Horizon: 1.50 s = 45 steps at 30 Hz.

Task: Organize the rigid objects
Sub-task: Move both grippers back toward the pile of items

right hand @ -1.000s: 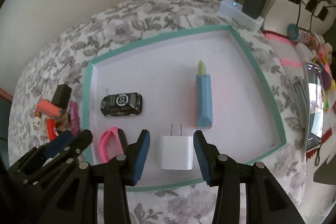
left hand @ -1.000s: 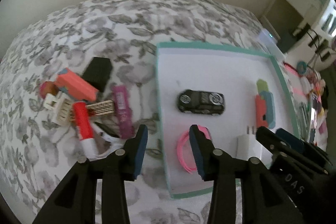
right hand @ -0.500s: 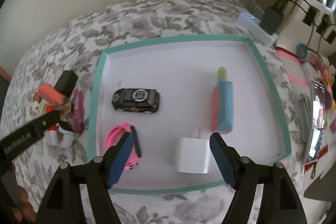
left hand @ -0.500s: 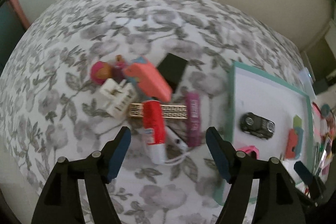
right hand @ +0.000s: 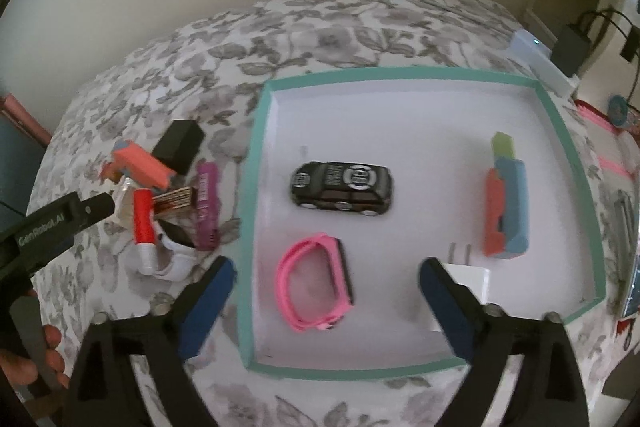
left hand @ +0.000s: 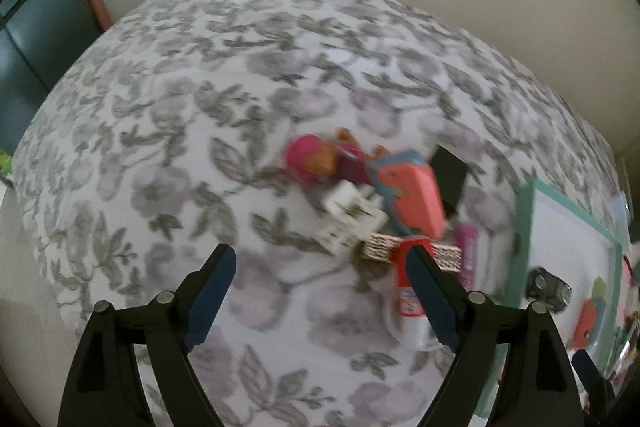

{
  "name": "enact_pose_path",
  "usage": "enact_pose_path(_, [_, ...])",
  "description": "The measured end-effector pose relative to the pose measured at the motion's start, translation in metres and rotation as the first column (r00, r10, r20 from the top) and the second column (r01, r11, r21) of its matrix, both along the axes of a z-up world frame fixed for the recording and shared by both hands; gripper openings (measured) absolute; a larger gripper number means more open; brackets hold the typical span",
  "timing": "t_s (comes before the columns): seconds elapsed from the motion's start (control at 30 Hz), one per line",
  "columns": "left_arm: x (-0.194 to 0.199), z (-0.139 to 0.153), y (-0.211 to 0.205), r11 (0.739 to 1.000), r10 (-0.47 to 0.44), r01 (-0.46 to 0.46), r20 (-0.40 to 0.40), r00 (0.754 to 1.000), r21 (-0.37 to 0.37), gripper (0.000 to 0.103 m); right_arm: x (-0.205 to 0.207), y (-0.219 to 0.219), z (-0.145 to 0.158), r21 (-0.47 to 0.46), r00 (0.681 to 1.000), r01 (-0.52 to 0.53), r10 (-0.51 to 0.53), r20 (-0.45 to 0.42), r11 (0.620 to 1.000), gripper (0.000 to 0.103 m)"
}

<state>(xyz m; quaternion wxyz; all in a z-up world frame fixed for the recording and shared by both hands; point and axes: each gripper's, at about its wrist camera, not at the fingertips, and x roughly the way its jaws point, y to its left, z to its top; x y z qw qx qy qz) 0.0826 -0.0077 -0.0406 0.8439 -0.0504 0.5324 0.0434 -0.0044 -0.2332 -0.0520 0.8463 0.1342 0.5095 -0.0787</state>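
- My left gripper has its jaws wide apart, having just been opening, with nothing between them but flowered cloth.
- That view is blurred; its right finger covers part of the red tube.
- My right gripper also stands wide apart, jaws just opened, pressing on nothing.
- Between its fingers, lower in the tray, lies the pink band, flat on the white floor.
- The white plug sits just at the right finger's tip, prongs pointing away from me, not clamped.
- The black car rests on its wheels near the tray's middle, apart from the band.
- The blue-and-orange cutter lies along the tray's right side, its green tip toward the far wall.
- Outside the tray, to its left, is the pile: a black block, an orange piece, the red tube, a purple bar and a white strap, all touching or overlapping.
- In the left view the pile also shows a white block and a pink-and-brown figure.
- A hand shows at the lower left edge of the right view, on the left tool's handle.
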Motion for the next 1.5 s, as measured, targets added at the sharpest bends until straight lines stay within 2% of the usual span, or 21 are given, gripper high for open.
enact_pose_path(0.2, [-0.001, 0.005, 0.021, 0.999, 0.044, -0.045, 0.045, 0.998, 0.027, 0.088, 0.009, 0.023, 0.004, 0.02, 0.997, -0.061, 0.061, 0.044, 0.998, 0.101])
enact_pose_path(0.3, [0.0, 0.006, 0.029, 0.998, 0.059, -0.061, 0.062, 0.996, 0.017, 0.088, 0.014, 0.038, 0.005, 0.02, 0.993, -0.102, 0.101, 0.063, 0.995, 0.101])
enact_pose_path(0.53, [0.006, -0.002, 0.039, 0.997, 0.069, -0.069, 0.015, 0.997, -0.038, 0.088, 0.026, 0.069, 0.003, 0.004, 0.979, -0.189, 0.188, 0.084, 0.982, 0.101])
enact_pose_path(0.63, [0.008, -0.006, 0.037, 0.996, 0.054, -0.055, -0.018, 0.998, -0.072, 0.088, 0.03, 0.074, 0.0, 0.015, 0.978, -0.193, 0.191, 0.085, 0.981, 0.1])
enact_pose_path(0.8, [0.012, -0.01, 0.024, 0.993, -0.004, -0.003, -0.059, 0.998, -0.118, 0.088, 0.033, 0.068, -0.006, 0.024, 0.985, -0.162, 0.16, 0.066, 0.987, 0.084])
enact_pose_path(1.1, [0.015, -0.026, -0.006, 0.977, -0.111, 0.088, -0.109, 0.988, -0.196, 0.087, 0.032, 0.059, -0.009, 0.018, 0.99, -0.136, 0.135, 0.043, 0.991, 0.082])
enact_pose_path(1.23, [0.015, -0.034, -0.016, 0.964, -0.148, 0.114, -0.129, 0.98, -0.241, 0.072, 0.031, 0.057, -0.009, 0.012, 0.991, -0.129, 0.129, 0.037, 0.992, 0.082])
enact_pose_path(1.4, [0.016, -0.038, -0.028, 0.948, -0.197, 0.154, -0.133, 0.971, -0.279, 0.058, 0.031, 0.058, -0.009, 0.011, 0.991, -0.134, 0.133, 0.032, 0.991, 0.08])
enact_pose_path(1.5, [0.015, -0.042, -0.033, 0.939, -0.219, 0.169, -0.143, 0.965, -0.299, 0.044, 0.031, 0.058, -0.009, 0.011, 0.991, -0.132, 0.131, 0.031, 0.991, 0.079])
